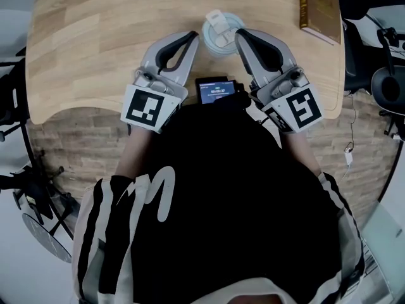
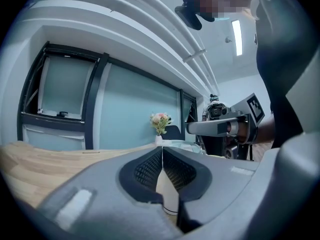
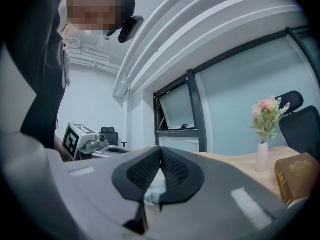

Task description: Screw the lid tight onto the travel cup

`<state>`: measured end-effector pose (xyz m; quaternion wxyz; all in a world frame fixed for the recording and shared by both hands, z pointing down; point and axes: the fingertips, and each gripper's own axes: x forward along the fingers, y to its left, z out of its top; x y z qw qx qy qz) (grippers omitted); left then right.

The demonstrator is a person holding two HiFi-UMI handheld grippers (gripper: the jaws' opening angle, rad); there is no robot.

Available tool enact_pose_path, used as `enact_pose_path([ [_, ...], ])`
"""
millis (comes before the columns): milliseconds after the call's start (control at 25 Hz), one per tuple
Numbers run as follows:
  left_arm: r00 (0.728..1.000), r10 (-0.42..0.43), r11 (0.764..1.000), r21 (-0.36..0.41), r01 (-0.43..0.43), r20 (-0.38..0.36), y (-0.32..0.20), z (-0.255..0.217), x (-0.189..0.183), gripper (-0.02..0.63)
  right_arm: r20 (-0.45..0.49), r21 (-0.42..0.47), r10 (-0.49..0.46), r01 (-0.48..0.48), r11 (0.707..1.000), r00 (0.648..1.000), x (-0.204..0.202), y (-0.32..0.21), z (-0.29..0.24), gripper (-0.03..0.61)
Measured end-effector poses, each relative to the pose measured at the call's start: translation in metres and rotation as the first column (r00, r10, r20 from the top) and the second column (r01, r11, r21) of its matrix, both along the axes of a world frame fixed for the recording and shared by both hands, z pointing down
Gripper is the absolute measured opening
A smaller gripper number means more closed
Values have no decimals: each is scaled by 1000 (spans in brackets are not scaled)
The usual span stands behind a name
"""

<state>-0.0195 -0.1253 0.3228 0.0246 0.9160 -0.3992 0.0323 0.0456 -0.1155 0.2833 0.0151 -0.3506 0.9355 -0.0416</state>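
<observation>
The travel cup stands upright on the wooden table, pale blue with a white flip lid on top. My left gripper lies level just left of the cup, and my right gripper lies just right of it. Both are shut with nothing between their pads. Whether either tip touches the cup I cannot tell. In the left gripper view the closed jaws meet in a line, with the cup's pale wall showing in the gap below. The right gripper view shows the same: shut jaws and a bit of the cup behind.
A small dark device with a lit screen lies at the table's near edge between my hands. A brown book sits at the far right corner. A white vase of flowers stands on the table. Chairs and equipment surround the table.
</observation>
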Motion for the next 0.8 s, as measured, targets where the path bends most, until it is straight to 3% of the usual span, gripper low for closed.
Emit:
enact_pose_path([
  [800,1000,-14,1000,27,14,-10,-2,-8,0,2,-30,26,34,-33,999,999,4,-1,-5,0],
])
